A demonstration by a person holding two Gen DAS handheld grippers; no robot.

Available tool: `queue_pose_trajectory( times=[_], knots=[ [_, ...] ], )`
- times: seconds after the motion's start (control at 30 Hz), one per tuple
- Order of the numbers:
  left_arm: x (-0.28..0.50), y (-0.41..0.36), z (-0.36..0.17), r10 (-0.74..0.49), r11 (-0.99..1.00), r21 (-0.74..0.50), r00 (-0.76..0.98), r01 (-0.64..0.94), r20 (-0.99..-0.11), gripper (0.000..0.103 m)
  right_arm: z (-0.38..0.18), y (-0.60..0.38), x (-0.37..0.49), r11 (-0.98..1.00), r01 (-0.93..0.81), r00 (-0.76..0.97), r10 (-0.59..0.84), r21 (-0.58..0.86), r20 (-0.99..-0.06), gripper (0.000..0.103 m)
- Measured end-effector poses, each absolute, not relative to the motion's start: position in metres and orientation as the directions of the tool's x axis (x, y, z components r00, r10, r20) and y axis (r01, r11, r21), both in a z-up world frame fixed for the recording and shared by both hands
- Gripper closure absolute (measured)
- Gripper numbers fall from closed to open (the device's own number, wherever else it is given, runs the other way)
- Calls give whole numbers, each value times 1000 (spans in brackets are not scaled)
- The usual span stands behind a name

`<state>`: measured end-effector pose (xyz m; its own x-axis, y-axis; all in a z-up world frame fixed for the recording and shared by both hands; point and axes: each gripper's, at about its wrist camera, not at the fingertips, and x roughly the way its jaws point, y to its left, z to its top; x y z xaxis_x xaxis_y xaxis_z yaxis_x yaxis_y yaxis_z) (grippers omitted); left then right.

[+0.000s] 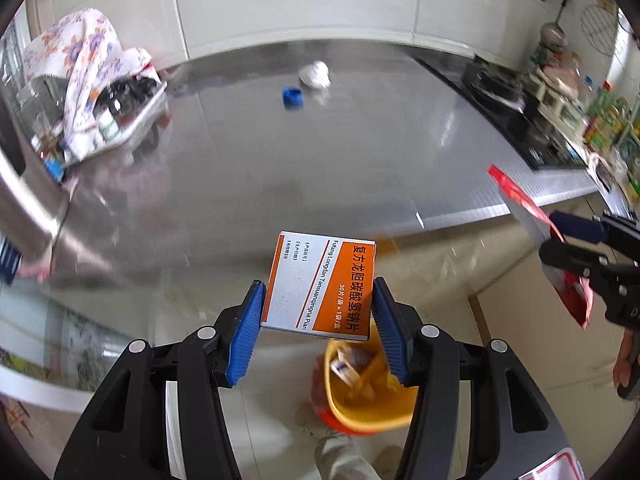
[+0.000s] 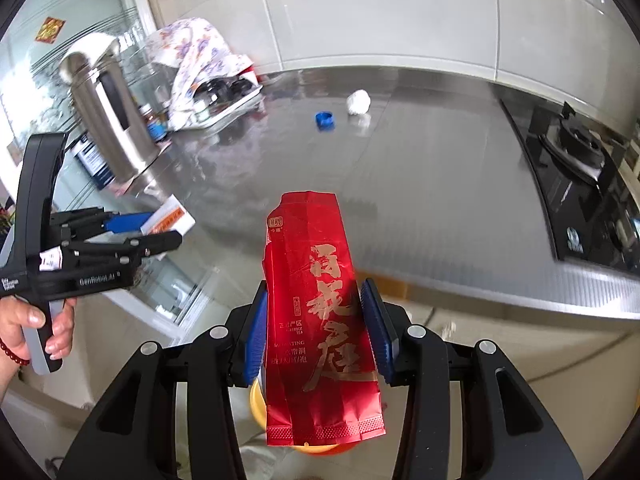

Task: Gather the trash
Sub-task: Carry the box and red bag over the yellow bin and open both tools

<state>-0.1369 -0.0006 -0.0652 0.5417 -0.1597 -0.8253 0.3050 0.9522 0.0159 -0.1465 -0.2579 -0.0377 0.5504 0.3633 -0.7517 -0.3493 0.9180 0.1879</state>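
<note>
My left gripper is shut on an orange and white medicine box, held past the steel counter's front edge above a yellow bin on the floor. The bin holds some wrappers. My right gripper is shut on a red tea packet, also over the yellow bin, which the packet mostly hides. In the left wrist view the right gripper with the red packet shows at the right. On the counter's far side lie a blue bottle cap and a crumpled white paper ball.
A steel counter runs under the white tiled wall. A flowered cloth covers a tray of jars at the back left. A steel kettle stands on the left, a black gas hob on the right. A hand grips the left tool.
</note>
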Motion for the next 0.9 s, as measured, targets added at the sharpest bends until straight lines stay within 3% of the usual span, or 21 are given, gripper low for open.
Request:
queue_pose_trajectory(
  times=[0.33,0.9],
  knots=[
    [-199,-11,-117,-132,926,31,398,377,-908,50,-79,-258,-203,917,-329,462,365,226,-808,57],
    [-200,-11,-225,-133,814,5,194,581,-972,49,-182,-236,-206,949,-252,291,259,187,-921,57]
  ],
)
